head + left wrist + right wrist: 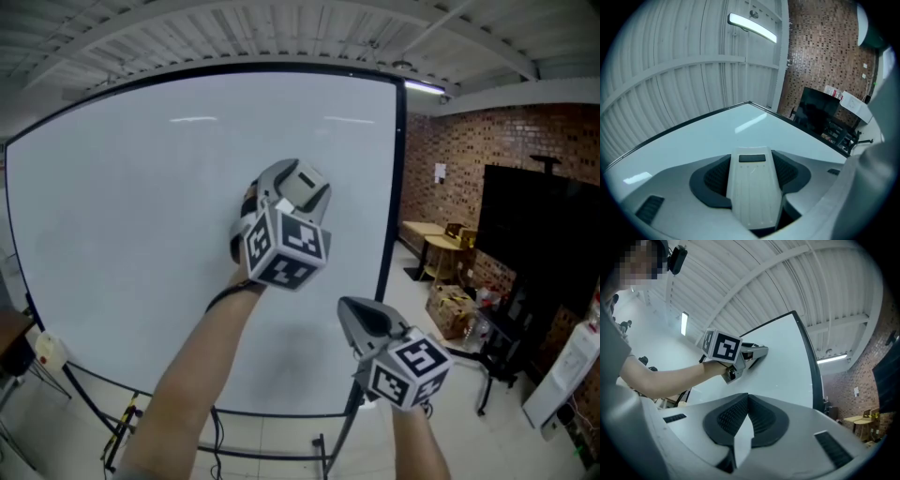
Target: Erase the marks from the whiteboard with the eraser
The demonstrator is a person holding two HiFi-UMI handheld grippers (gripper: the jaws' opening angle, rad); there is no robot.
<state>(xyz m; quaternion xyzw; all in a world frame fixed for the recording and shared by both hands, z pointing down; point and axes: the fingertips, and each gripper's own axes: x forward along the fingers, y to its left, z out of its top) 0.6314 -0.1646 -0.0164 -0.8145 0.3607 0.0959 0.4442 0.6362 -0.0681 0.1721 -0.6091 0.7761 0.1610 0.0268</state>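
A large whiteboard (141,206) on a stand fills the head view, and no marks show on it. My left gripper (286,183) is raised to the board's middle, with its tips at the surface. In the left gripper view it (752,157) is shut on a white eraser (753,192) held between the dark pads, and the board (722,136) lies just beyond. My right gripper (349,305) hangs lower right, off the board, its jaws shut on nothing. The right gripper view (747,397) looks up at the left gripper (761,351) against the board (787,362).
The board's stand legs (122,427) spread on the floor below. To the right, by a brick wall, are a black screen (539,234), a small wooden table (436,239), a cardboard box (452,309) and a white unit (572,370).
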